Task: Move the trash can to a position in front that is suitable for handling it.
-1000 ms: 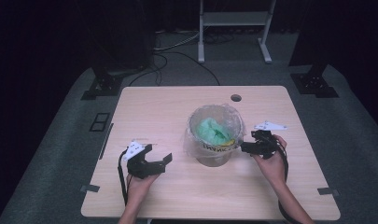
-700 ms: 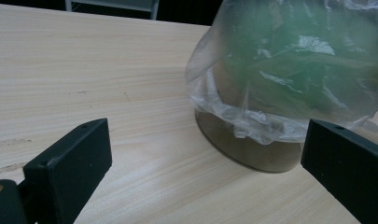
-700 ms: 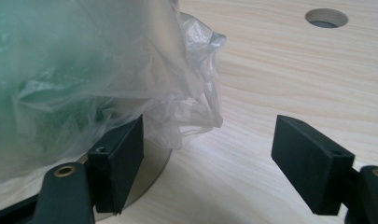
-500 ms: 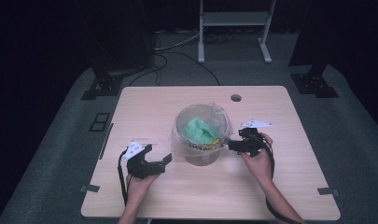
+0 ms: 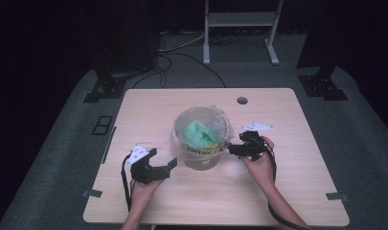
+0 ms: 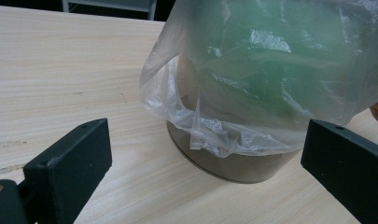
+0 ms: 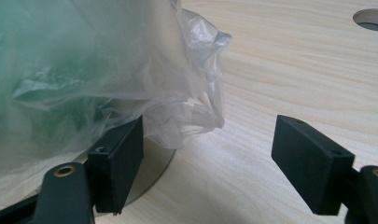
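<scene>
Evidently the bin liner (image 5: 215, 115) is thin, limp, slippery film; pinch its bunched overhang. Left gripper (image 5: 166, 166) and right gripper (image 5: 231, 150) both gape wide, empty.

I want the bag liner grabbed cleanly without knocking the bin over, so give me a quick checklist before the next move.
1. Left tool open: ok, jaws spread wide.
2. Right tool open: ok, jaws apart.
3. Clear bag liner within the right tool's bite: ok, a bunched fold hangs between its jaws.
4. Liner between the left tool's jaws: not ok, its hem sits ahead of them.
5. Bin upright on the table: ok.
6. Liner gripped by either tool: not ok, neither has closed.
</scene>
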### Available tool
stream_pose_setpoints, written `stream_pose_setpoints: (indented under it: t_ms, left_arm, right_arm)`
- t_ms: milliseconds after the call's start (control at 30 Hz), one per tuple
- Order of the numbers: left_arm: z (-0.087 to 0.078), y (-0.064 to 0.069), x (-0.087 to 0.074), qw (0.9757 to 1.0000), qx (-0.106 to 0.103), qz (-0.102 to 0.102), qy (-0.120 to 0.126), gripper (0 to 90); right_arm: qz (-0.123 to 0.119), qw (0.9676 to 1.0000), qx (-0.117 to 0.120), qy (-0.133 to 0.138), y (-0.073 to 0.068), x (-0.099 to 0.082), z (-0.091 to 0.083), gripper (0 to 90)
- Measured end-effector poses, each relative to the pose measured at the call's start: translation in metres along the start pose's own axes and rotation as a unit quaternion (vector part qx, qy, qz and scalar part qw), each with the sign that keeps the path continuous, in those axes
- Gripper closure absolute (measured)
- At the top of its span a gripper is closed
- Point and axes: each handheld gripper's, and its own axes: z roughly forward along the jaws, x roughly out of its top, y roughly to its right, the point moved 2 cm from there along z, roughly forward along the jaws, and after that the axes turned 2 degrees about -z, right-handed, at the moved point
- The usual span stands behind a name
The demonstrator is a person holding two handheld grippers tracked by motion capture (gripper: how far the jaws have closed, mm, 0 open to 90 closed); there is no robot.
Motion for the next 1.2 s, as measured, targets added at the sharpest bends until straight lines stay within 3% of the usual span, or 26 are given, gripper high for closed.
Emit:
stream_pose_setpoints:
  t_ms: [400,533,733,833,1000,1200]
  left_arm:
    - [-0.004,0.006,0.006,0.9999,-0.01,0.003,0.007,0.5]
    - [-0.012,0.005,0.006,0.9998,-0.021,0.004,0.002,0.5]
    - [-0.02,0.004,0.01,0.9993,-0.036,-0.005,0.006,0.7]
    - [-0.024,0.006,0.018,0.9978,-0.062,-0.018,0.016,2.9]
    - [-0.024,0.013,0.036,0.9971,-0.071,-0.001,0.025,3.3]
    - [-0.014,0.018,0.055,0.996,-0.083,0.009,0.031,5.0]
  right_arm:
    - [0.01,0.9999,0.001,0.003,0.025,-0.015,-0.026,24.4]
    - [0.001,1.0,-0.004,0.0,0.036,-0.024,-0.043,24.4]
    - [0.007,1.0,-0.005,0.005,0.049,-0.033,-0.062,24.4]
    - [0.01,0.9999,-0.001,0.006,0.055,-0.039,-0.07,24.3]
    - [0.009,0.9999,-0.007,0.006,0.061,-0.048,-0.083,24.4]
    - [0.021,0.9994,-0.007,0.026,0.064,-0.058,-0.098,24.4]
